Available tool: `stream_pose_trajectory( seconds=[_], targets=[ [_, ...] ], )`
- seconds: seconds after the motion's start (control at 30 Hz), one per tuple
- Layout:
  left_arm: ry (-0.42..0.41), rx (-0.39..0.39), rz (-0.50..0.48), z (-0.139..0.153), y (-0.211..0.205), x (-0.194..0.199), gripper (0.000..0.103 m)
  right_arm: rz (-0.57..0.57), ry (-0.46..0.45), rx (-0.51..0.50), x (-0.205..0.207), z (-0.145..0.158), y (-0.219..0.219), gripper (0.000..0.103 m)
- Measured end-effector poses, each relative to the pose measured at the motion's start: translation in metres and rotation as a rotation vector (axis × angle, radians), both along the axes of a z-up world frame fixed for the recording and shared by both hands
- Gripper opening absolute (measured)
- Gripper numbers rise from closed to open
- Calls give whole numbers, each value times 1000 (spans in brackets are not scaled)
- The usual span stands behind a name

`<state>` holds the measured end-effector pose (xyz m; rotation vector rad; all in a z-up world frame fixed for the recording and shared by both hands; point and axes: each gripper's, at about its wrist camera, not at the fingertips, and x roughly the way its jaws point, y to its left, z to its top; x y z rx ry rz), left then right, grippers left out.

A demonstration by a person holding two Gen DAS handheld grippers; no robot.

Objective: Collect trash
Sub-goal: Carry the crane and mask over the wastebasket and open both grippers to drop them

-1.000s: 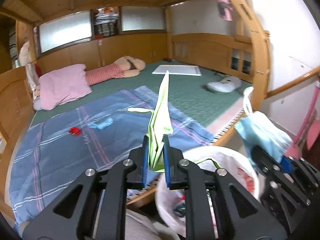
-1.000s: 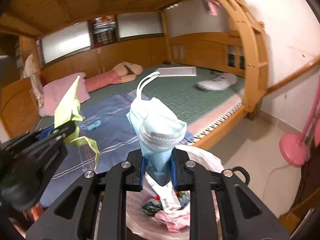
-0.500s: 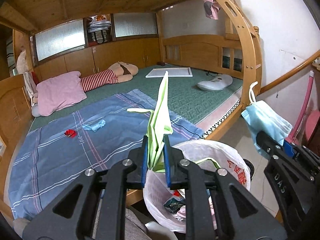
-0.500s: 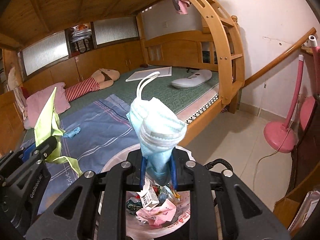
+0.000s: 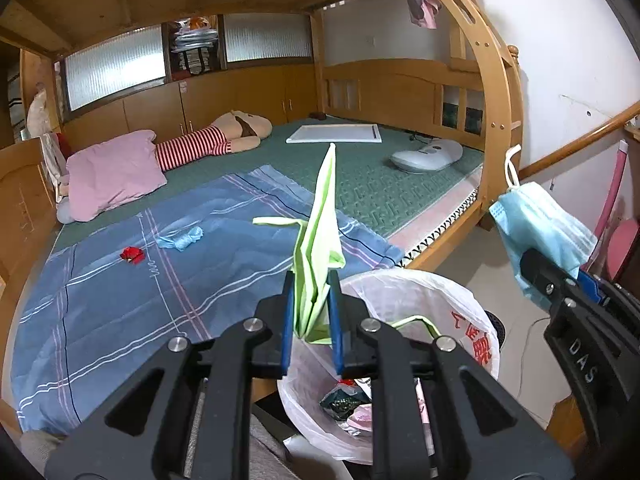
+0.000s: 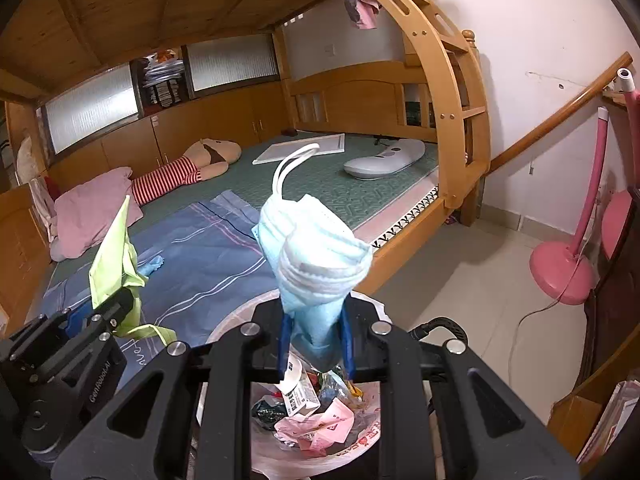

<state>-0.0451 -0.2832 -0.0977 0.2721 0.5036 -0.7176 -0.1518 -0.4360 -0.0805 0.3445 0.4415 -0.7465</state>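
My left gripper is shut on a light green face mask, which stands up between its blue pads over the near rim of a white trash bag. The right gripper is shut on a crumpled blue face mask, held right above the same trash bag, where wrappers and paper lie. In the left wrist view the right gripper comes in from the right with the blue mask. A small red scrap and a blue scrap lie on the blue sheet.
The bed has a blue checked sheet, a pink pillow, a striped doll, a white board and a white device. A wooden ladder post rises at the bed's edge. A pink fan stand is on the tiled floor.
Both grippers have come back from the bed towards the trash bag and a little lower. The bag's inside now shows under them. Both masks stay gripped.
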Motion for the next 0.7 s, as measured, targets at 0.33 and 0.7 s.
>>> stream_pose_trajectory(
  seconds=[0.33, 0.7],
  targets=[
    [68, 126, -54, -41, -39, 8, 61, -20, -7, -1, -6, 1, -2, 21],
    [76, -10, 46, -8, 5, 43, 66, 7, 46, 35, 18, -11, -8, 23]
  ],
)
